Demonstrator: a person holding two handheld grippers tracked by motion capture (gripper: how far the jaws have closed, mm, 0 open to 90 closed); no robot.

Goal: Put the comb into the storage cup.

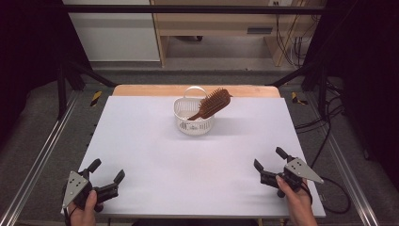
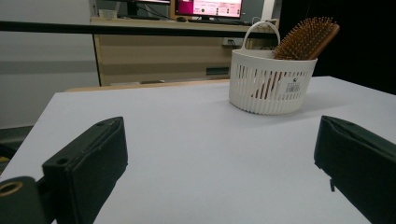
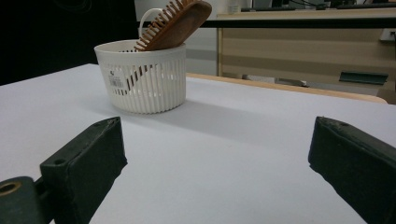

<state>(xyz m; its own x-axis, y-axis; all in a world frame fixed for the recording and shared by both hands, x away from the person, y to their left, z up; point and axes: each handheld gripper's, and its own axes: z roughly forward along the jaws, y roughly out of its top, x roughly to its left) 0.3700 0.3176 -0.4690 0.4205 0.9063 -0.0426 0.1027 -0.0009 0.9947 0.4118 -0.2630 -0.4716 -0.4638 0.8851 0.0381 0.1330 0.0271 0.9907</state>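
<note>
A wooden hairbrush [image 1: 212, 104] leans in the white basket [image 1: 185, 123] at 12 o'clock on my table [image 1: 141, 155], handle down toward 8 o'clock, bristled head jutting over the rim toward 2 o'clock. My left gripper [image 1: 106, 175] at 7 o'clock and right gripper [image 1: 269, 162] at 5 o'clock hover near the front edge, jaws spread, holding nothing; open white tabletop lies between them and the basket.
</note>
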